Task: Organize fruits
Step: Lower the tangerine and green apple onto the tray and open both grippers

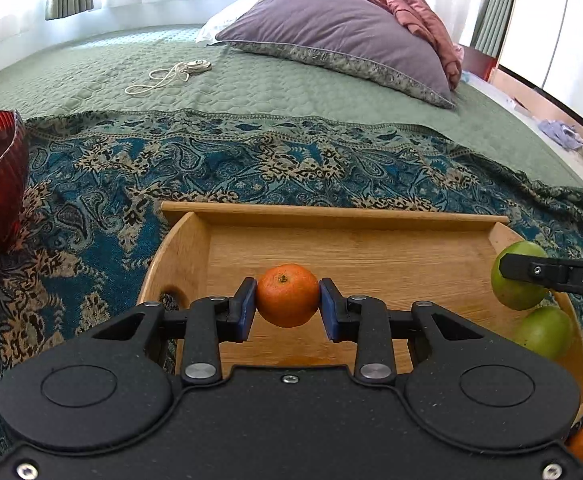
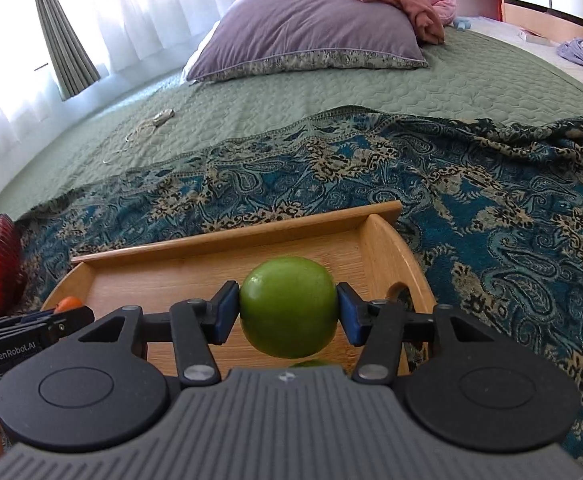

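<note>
Two tools grip fruit above the tray [image 1: 331,216]: left tool [image 1: 287,304] pinches an orange [image 1: 287,300], right tool [image 2: 288,312] a green fruit [image 2: 288,304]. Both look firm, round, likely slippery; hold across the widest middle.

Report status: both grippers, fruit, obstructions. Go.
Left gripper shut on small orange mandarin. Right gripper shut on round green fruit. Both over wooden tray. Second green fruit lies in tray; nothing blocking.
</note>
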Motion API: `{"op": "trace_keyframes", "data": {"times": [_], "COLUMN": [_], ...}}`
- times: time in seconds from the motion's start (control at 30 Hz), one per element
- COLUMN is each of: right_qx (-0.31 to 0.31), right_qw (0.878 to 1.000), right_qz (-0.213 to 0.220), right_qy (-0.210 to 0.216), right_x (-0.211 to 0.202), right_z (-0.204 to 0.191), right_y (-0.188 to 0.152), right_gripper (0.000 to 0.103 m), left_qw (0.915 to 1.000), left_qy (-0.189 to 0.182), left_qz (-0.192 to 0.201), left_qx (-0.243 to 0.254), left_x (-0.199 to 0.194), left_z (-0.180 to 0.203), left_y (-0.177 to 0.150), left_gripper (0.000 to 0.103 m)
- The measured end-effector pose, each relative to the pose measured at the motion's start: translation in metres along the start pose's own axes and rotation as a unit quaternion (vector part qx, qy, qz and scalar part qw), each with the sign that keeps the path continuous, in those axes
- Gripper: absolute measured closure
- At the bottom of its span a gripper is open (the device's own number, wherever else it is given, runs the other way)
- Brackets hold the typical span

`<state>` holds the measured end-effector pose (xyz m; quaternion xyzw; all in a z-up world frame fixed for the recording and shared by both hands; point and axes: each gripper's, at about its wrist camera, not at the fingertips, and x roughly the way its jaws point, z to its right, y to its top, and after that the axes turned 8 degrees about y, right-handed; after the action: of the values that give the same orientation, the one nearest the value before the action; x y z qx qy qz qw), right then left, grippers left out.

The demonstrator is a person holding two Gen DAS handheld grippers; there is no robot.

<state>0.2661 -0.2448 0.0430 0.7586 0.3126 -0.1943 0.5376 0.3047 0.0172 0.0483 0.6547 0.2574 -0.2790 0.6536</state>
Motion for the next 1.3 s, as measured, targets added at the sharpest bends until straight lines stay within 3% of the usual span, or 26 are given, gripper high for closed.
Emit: {"op": "trace_keyframes", "data": {"times": [0.4, 1.07, 1.2, 1.3], "right_qx": [-0.011, -0.033, -0.030, -0.028], "right_qw": [1.000, 0.999, 0.999, 1.000], "right_qz": [-0.007, -0.008, -0.005, 0.004], "right_qy": [-0.019, -0.015, -0.014, -0.003], "right_x": [0.013, 0.016, 0.014, 0.009], "right_z": [-0.002, -0.008, -0.008, -0.007], "right_y": [-0.003, -0.010, -0.011, -0.010], "right_gripper": [0.047, 0.046, 0.042, 0.033], "left_qw": [0.9999, 0.9996, 0.9996, 0.9996], "left_qy": [0.008, 0.012, 0.011, 0.011], "left_qz": [-0.010, -0.019, -0.016, -0.005], "left_qx": [0.010, 0.017, 0.023, 0.025], "left_x": [0.011, 0.021, 0.016, 0.007], "left_z": [0.001, 0.002, 0.001, 0.000], "left_y": [-0.003, -0.012, -0.011, -0.009], "left_gripper": [0.071, 0.071, 0.067, 0.060]}}
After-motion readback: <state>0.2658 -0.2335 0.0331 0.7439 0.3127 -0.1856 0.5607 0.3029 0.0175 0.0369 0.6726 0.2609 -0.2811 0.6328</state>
